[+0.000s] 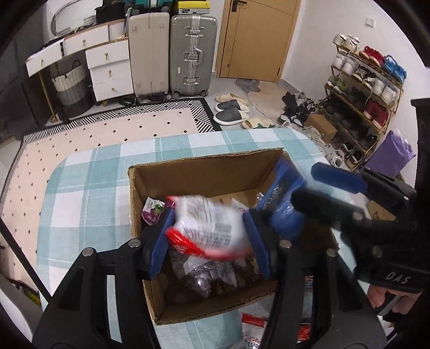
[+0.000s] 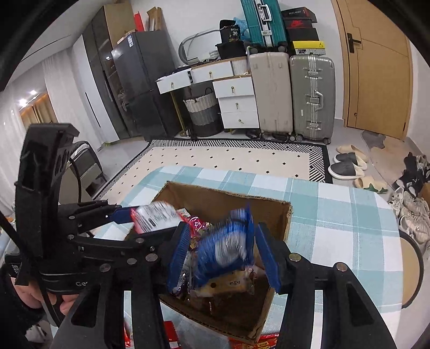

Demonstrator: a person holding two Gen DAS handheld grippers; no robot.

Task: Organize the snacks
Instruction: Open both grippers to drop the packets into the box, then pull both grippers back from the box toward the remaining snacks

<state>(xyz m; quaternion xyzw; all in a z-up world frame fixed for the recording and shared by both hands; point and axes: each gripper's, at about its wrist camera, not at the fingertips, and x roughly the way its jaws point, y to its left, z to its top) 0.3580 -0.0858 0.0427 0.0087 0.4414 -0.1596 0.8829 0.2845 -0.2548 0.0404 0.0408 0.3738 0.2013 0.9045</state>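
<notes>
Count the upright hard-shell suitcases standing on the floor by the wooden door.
2. A beige hard-shell suitcase stands beside the white drawer unit; a grey metal-trimmed suitcase stands between it and the wooden door. A teal suitcase lies higher up, on the furniture.

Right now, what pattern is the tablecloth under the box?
Light blue-green and white checks on the tablecloth, clearest in the left wrist view.

The white and red plastic snack packet [image 1: 208,225] is motion-blurred, its print unreadable. The blue foil snack packet [image 2: 224,245] is smeared too. Both hide much of the brown cardboard box [image 1: 204,171] floor. Red packets [image 1: 251,322] at the surface's near edge are cut off.
</notes>
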